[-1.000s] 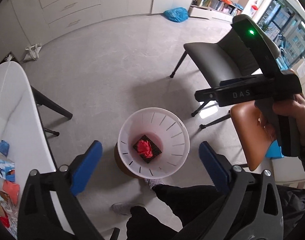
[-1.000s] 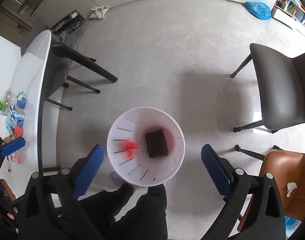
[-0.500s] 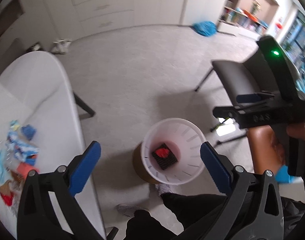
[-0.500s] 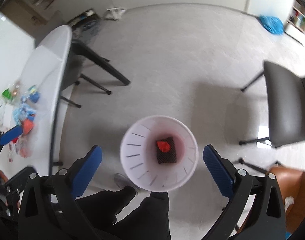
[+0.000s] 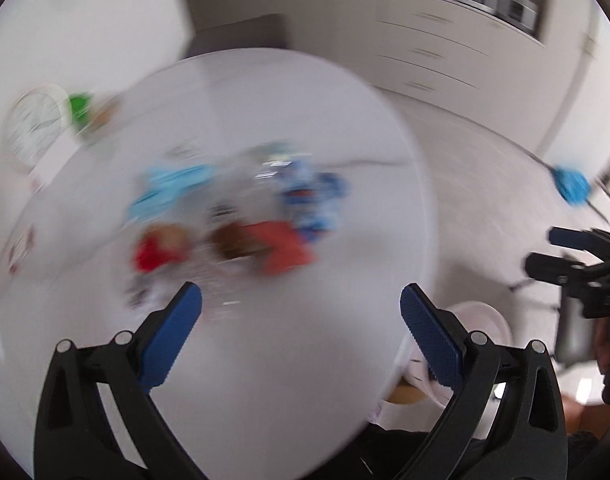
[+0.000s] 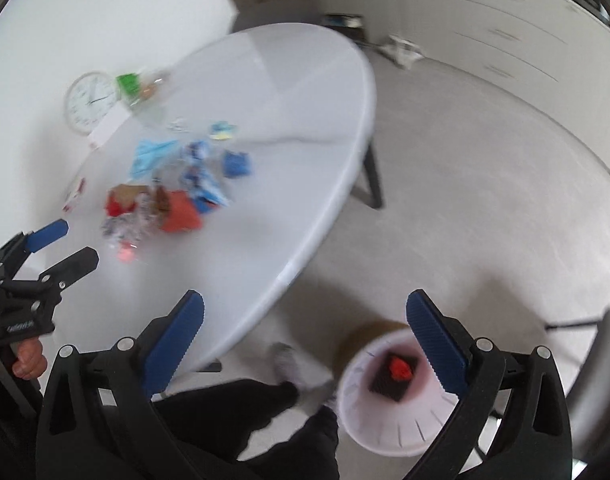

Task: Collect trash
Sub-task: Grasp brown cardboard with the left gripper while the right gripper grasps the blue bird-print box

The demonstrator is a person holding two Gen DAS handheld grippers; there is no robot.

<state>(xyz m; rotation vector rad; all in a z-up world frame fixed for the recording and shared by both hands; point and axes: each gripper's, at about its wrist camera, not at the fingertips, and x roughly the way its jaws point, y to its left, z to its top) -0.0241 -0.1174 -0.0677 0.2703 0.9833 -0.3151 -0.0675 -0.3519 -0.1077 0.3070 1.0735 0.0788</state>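
Note:
A blurred heap of trash (image 5: 241, 220) lies on the white oval table (image 5: 265, 360): red, orange, blue and light-blue wrappers. My left gripper (image 5: 301, 320) hangs open and empty over the table, short of the heap. In the right wrist view the same trash (image 6: 177, 184) sits on the table (image 6: 305, 120). The white bin (image 6: 389, 412) stands on the floor beside the table, holding a red scrap (image 6: 399, 368) on a black block. My right gripper (image 6: 305, 332) is open and empty above the table edge and the bin. The left gripper (image 6: 63, 244) shows at the left, open.
A white wall clock (image 6: 91, 102) and a green-capped item (image 6: 129, 82) lie at the table's far side. The person's dark trouser legs and shoe (image 6: 285, 360) stand between table and bin. A dark chair (image 6: 597, 380) is at right. A blue bag (image 5: 571, 184) lies on the floor.
Both grippers have swung from above the bin toward the table; the trash heap now fills the left view. The bin has slid to the lower right. Both stay open.

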